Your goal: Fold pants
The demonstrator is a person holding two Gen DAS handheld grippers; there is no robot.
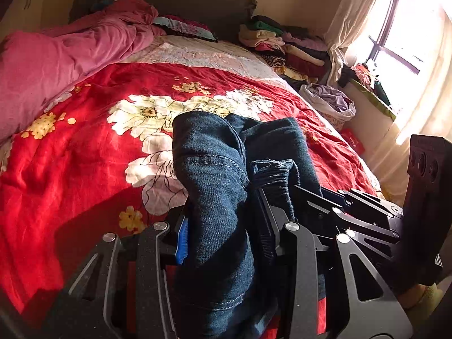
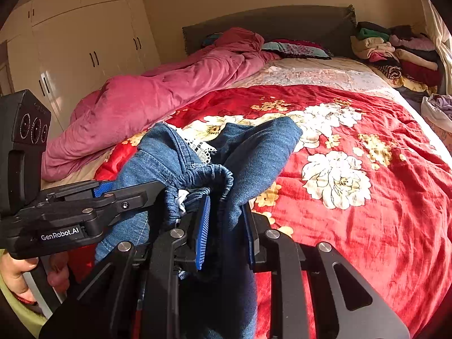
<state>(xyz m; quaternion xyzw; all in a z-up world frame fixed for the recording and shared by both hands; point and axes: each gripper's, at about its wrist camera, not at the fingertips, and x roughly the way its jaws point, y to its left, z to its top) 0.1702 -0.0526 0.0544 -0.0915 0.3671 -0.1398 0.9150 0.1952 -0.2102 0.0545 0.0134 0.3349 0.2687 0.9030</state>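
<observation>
Red floral bedspread (image 1: 84,169) below; my left gripper (image 1: 223,223) clamped on jeans (image 1: 214,169), right gripper (image 2: 226,228) clamped on waistband (image 2: 214,175).

Right claw (image 2: 226,226) grips bunched denim pants (image 2: 254,152) above red floral bedspread (image 2: 367,226).

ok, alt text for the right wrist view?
The right gripper is shut on bunched blue jeans over a red floral bedspread. The left gripper grips the same jeans from the left; a pink quilt lies behind.
</observation>
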